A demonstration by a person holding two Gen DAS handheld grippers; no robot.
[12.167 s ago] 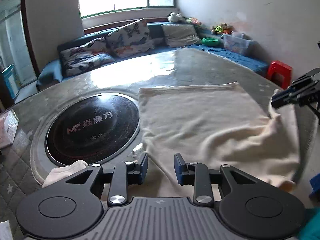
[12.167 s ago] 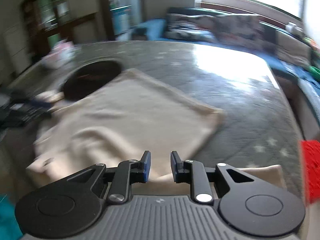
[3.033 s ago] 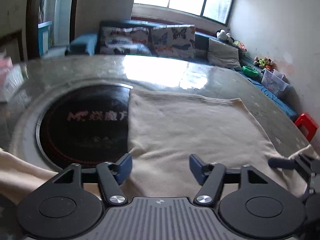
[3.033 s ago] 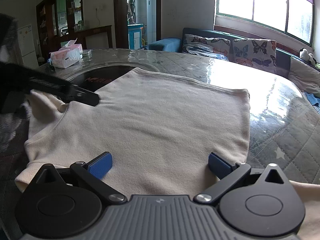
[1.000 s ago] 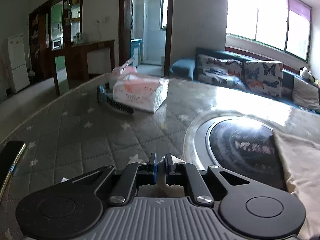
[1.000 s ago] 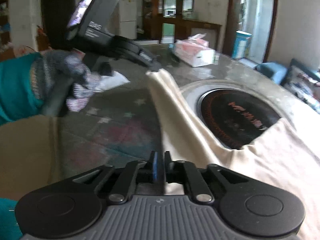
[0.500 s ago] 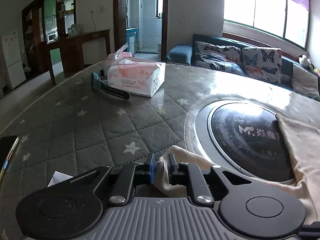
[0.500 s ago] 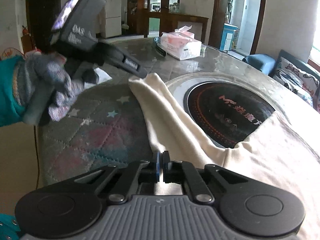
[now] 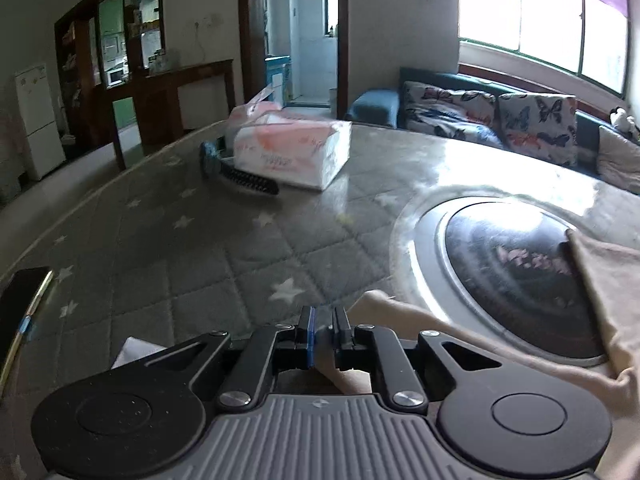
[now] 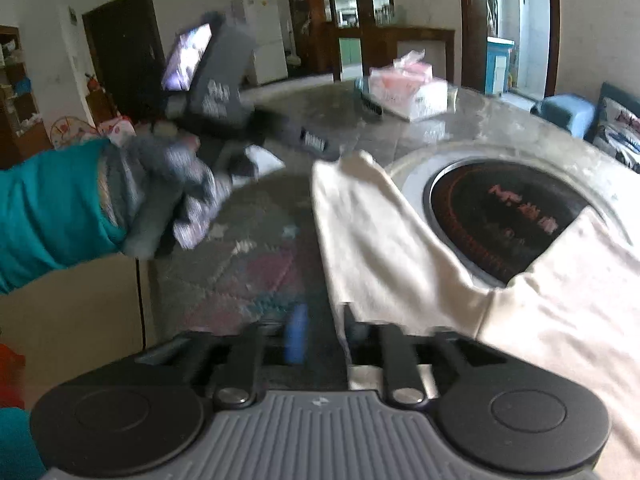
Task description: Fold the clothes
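Quilted, star-printed tabletop [image 9: 224,264] — soft cream garment [image 10: 540,320] draped, creased.

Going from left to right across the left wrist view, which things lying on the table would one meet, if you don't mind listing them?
Dark phone → black comb → tissue pack → round black cooktop → cream garment.
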